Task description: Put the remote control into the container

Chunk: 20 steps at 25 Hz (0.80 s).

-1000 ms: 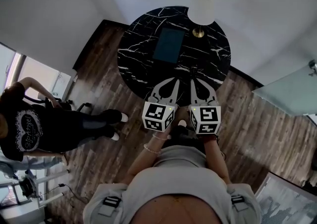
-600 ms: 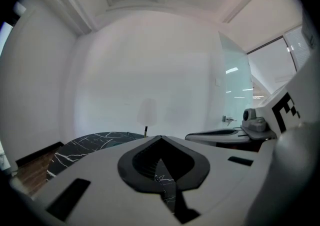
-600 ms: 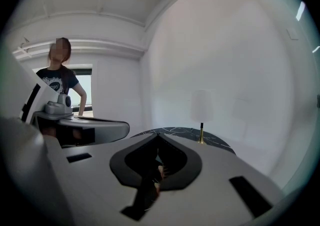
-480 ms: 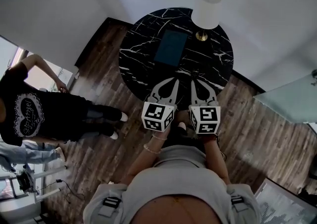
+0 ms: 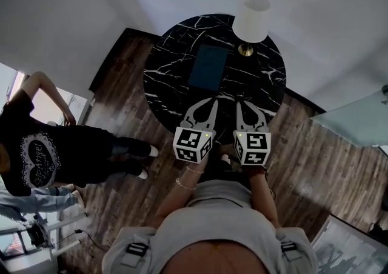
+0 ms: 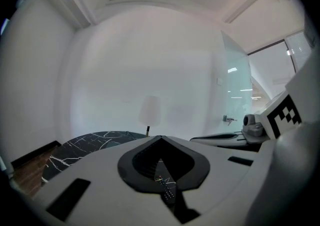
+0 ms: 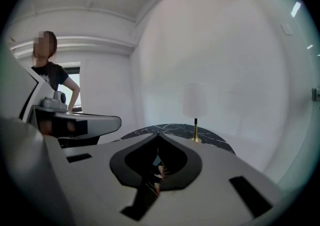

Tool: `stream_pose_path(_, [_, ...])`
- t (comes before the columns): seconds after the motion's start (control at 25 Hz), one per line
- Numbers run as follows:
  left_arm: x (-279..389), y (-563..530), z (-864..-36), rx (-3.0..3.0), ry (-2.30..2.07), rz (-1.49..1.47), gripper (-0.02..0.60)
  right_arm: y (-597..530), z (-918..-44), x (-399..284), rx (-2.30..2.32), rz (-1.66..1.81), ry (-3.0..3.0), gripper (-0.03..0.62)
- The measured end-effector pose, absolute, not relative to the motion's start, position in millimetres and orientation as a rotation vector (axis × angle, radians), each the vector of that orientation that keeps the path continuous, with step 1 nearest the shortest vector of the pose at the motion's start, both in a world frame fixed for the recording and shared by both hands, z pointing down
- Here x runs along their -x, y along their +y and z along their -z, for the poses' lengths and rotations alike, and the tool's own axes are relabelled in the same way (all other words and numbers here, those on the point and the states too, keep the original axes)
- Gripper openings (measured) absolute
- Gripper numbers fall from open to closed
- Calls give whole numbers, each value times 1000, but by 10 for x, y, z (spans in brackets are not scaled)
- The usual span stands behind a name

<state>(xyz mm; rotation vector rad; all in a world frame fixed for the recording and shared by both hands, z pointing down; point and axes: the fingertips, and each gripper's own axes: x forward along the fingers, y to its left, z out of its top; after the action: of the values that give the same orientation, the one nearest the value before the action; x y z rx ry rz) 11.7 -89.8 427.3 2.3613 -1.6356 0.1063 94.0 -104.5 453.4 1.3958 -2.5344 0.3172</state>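
A round black marble table (image 5: 170,66) carries a flat dark teal rectangular container (image 5: 208,66) near its middle. My left gripper (image 5: 213,102) and right gripper (image 5: 239,102) hang side by side over the table's near edge, short of the container. Both have their jaws together, and I see nothing between them. In the left gripper view, a dark remote control (image 6: 165,188) with small coloured buttons shows through the window below the closed jaw tips (image 6: 160,137). It lies on the table under the grippers. The right gripper's tips (image 7: 158,133) also meet. I cannot pick out the remote in the head view.
A table lamp with a white shade (image 5: 251,18) and a brass base (image 5: 245,50) stands at the table's far right. A person in a black shirt (image 5: 42,157) stands on the wooden floor to the left. White walls close in behind the table.
The grippers have barely moved. The head view has shifted slightly, and the person at the left has changed posture and place.
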Motion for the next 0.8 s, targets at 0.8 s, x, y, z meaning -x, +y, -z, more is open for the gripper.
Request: stream_pose_path(0.8, [138,-1391,-4741,-2335,-1476,-191,5,-1534,-5329,-796,-1372,-438,-2285,12])
